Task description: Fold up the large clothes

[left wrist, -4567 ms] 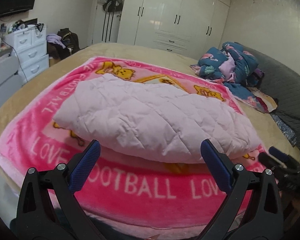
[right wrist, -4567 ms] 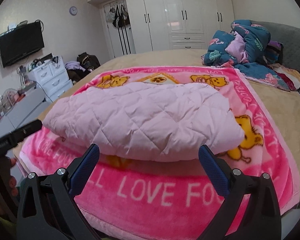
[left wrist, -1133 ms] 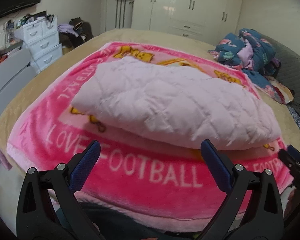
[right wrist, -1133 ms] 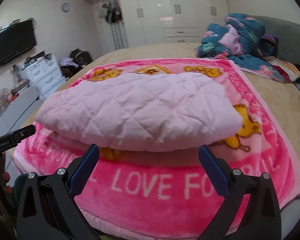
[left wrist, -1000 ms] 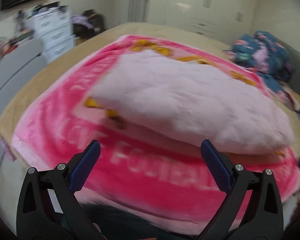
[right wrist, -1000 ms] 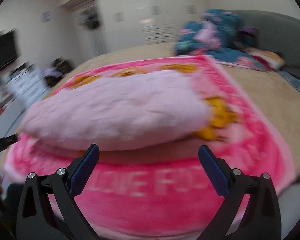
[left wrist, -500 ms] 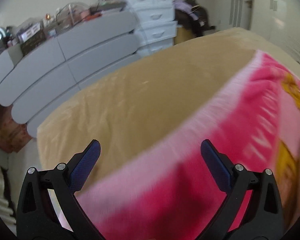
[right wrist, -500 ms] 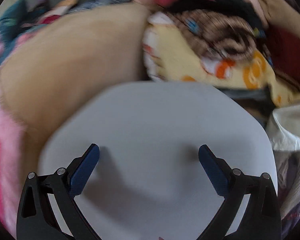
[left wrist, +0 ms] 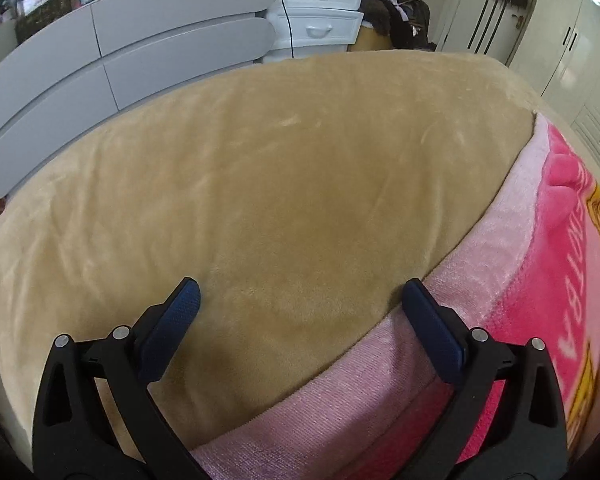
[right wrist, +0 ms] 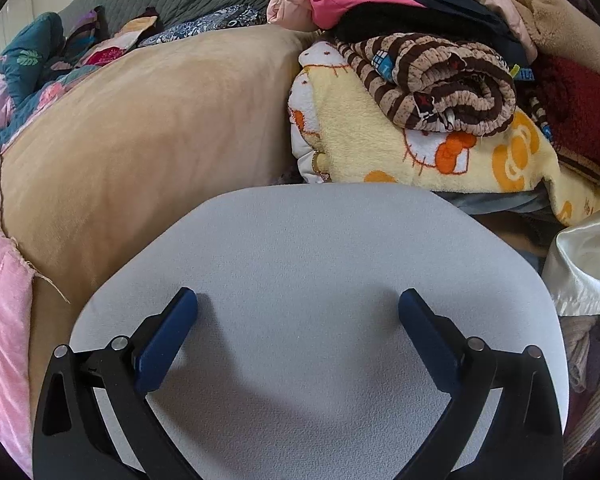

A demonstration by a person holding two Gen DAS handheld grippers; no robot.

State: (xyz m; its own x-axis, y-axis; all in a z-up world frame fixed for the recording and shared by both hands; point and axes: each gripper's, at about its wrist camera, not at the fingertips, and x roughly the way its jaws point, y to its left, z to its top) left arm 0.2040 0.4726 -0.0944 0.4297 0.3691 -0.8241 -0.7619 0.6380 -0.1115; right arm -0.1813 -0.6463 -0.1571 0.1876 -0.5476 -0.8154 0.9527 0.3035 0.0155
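Tools, two, both spread wide and gripping nothing. Left tool (left wrist: 300,300) is hovering low over the tan bedspread (left wrist: 260,168), its right finger sitting at the pale edge of the pink blanket (left wrist: 532,264). Right tool (right wrist: 298,304) is hanging above a grey worktop (right wrist: 320,280) beside the bed, facing a heap of clothes (right wrist: 420,92): a yellow cartoon fleece, a striped brown roll, pink and red pieces stacked behind.

Task garment: none is lying between either pair of fingers; a folded one is not showing in either view, so the heap is likely the next source.

Risk: pulling one piece from that packed heap may be dragging neighbours off with it. The left tool may be snagging the blanket edge on closing.

Pose: both are pointing forward and slightly downward.
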